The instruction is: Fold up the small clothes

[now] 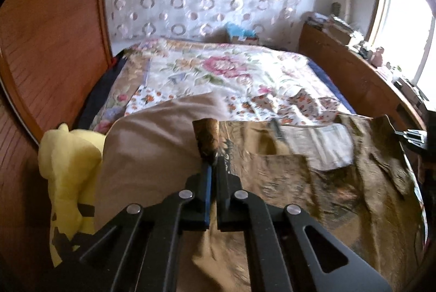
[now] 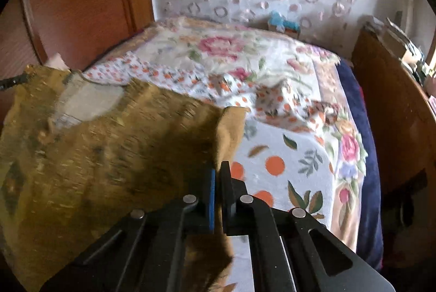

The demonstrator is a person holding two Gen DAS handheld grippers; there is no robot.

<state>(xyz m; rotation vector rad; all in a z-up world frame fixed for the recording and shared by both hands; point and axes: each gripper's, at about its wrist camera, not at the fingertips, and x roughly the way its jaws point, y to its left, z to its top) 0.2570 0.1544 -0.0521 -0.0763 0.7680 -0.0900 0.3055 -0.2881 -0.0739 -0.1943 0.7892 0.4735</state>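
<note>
On the bed (image 1: 327,74), above a flowered blanket (image 1: 218,68), a brown patterned garment (image 1: 299,183) hangs stretched between the two grippers. From the left wrist view, the left gripper (image 1: 214,164) is clenched on a corner of the garment, and a small flap of cloth sticks up past the fingertips. From the right wrist view, the right gripper (image 2: 218,172) is clamped on the opposite corner, with cloth bunched at the tips and a strip hanging below the fingers. A pale label patch (image 2: 87,101) shows near the garment's top edge. Beyond the garment lies a white cloth with orange dots (image 2: 272,164), rumpled on the blanket. A yellow plush toy (image 1: 68,169) sits at the bed's left side, beside a wooden wardrobe (image 1: 54,46). A wooden headboard (image 1: 354,68) with clutter on top runs along the right.
</note>
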